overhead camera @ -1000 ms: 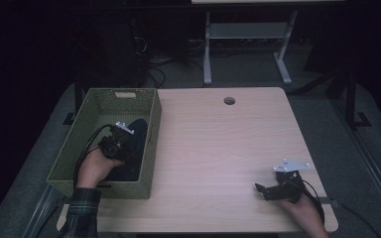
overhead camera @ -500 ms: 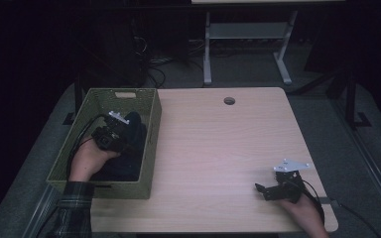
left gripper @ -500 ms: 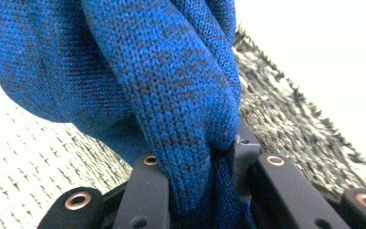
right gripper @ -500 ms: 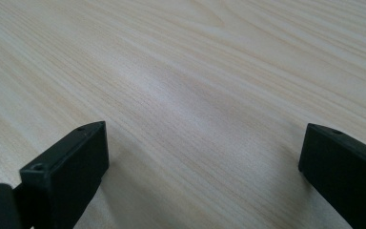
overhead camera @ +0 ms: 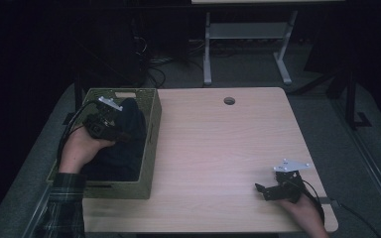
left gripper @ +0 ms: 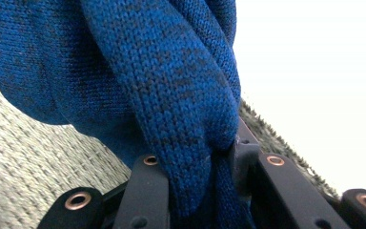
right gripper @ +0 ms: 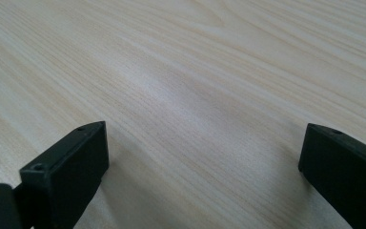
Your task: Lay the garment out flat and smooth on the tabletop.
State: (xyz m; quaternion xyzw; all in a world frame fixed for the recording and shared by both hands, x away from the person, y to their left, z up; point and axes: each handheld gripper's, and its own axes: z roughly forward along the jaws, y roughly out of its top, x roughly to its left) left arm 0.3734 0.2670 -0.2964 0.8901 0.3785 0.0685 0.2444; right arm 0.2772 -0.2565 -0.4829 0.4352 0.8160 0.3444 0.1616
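Since a moment ago the left gripper has risen over the basket, drawing the blue knit up with it; the right gripper has kept its place near the table's front right corner.

Seen along the left jaws, a thick fold of the knit is pinched between them, bunched at their tips and rising ahead of them, with more cloth hanging off to one side. Behind the fold is the basket's woven wall. From above, the rest of the knit lies dark inside the basket, below and beside the left jaws.

At the right gripper the jaws stand wide apart, with bare wood between them and ahead of them. They grasp nothing, and the knit is well away from them.
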